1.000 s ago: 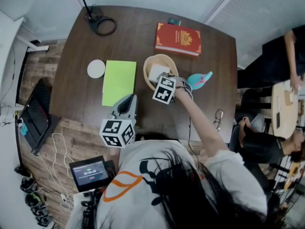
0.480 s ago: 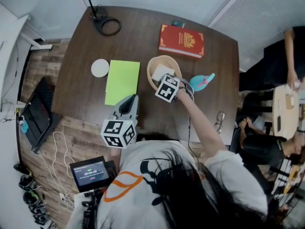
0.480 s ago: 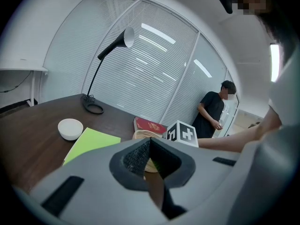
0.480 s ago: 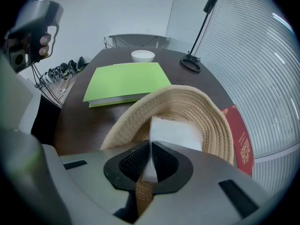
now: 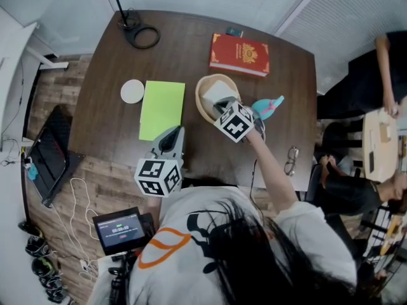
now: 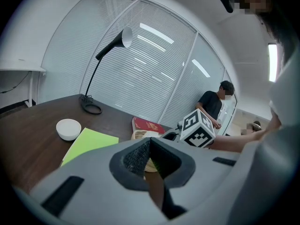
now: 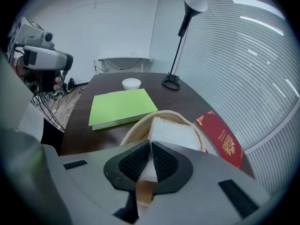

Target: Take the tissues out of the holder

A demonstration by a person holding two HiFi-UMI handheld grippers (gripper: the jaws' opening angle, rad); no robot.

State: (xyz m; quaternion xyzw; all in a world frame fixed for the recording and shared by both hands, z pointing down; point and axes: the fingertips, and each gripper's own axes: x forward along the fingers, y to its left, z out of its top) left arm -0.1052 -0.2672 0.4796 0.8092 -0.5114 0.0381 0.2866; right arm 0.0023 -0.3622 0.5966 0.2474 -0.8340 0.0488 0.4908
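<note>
On my brown table (image 5: pixel 191 62) a red book (image 5: pixel 239 54) lies at the far side. A green pad (image 5: pixel 162 108) lies flat nearer me, and a small white bowl (image 5: pixel 132 91) sits just beside it. A black lamp (image 5: pixel 127 21) stands at the far corner. A blue thing (image 5: pixel 267 107) and glasses (image 5: pixel 290 159) lie on my right. A little screen (image 5: pixel 119 227) glows down by me.
</note>
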